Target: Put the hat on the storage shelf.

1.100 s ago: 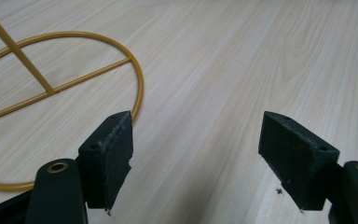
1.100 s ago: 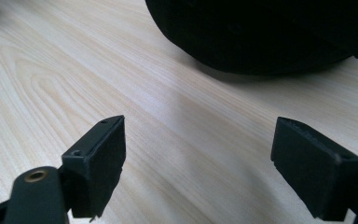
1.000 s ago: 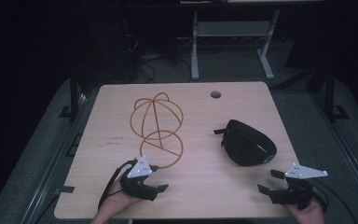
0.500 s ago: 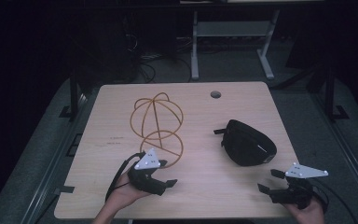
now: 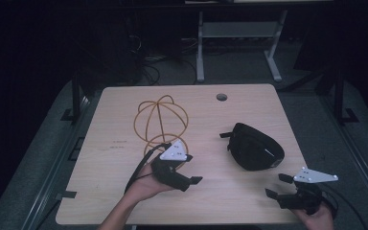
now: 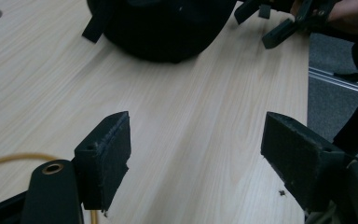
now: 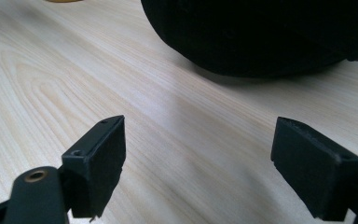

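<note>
On the wooden table (image 5: 105, 143), an orange wire frame (image 5: 160, 120) stands left of centre. Just in front of it the left gripper (image 5: 191, 175) hovers, jaws wide apart and empty, aimed rightward at a black pouch (image 5: 255, 146) lying on the right half. Near the right front corner the right gripper (image 5: 275, 187) also gapes wide, holding nothing, near the pouch.

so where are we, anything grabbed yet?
Nothing looks done: the black pouch and the orange wire frame both lie untouched on the table. In hand: nothing; left hand-held gripper and right hand-held gripper both stand open and empty near the pouch. Any grasp is left to do.
</note>
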Demonstrator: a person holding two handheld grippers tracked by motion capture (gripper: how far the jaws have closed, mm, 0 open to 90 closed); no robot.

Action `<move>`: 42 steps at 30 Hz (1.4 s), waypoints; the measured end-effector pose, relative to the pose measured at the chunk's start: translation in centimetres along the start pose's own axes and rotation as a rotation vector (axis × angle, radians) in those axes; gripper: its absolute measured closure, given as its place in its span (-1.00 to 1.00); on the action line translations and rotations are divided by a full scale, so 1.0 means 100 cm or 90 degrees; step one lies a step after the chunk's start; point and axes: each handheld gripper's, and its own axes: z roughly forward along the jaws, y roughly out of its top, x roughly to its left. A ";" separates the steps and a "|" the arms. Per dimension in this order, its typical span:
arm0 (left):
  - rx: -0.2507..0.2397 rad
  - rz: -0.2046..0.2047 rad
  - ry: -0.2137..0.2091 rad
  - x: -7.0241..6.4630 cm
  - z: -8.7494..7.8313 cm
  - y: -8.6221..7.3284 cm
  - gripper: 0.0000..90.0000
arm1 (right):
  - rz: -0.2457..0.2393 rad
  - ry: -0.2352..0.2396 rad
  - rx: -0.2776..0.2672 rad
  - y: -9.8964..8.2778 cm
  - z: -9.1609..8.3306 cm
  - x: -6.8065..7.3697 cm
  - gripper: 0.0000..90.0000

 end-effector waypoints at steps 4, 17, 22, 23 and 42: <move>0.007 0.002 -0.016 0.002 0.009 0.017 -0.47 | 0.001 0.001 -0.002 0.000 0.000 0.000 -0.61; 0.008 0.028 -0.045 0.003 0.038 0.073 -0.48 | 0.001 0.006 -0.005 0.000 -0.001 -0.001 -0.61; 0.006 0.045 -0.053 0.001 0.044 0.096 -0.48 | 0.004 0.007 -0.008 0.000 -0.001 -0.001 -0.61; 0.005 0.049 -0.057 0.000 0.045 0.100 -0.48 | 0.004 0.007 -0.008 0.000 -0.001 -0.001 -0.61; 0.050 0.094 -0.091 -0.005 0.103 0.171 -0.48 | 0.006 0.011 -0.013 -0.001 -0.003 -0.003 -0.61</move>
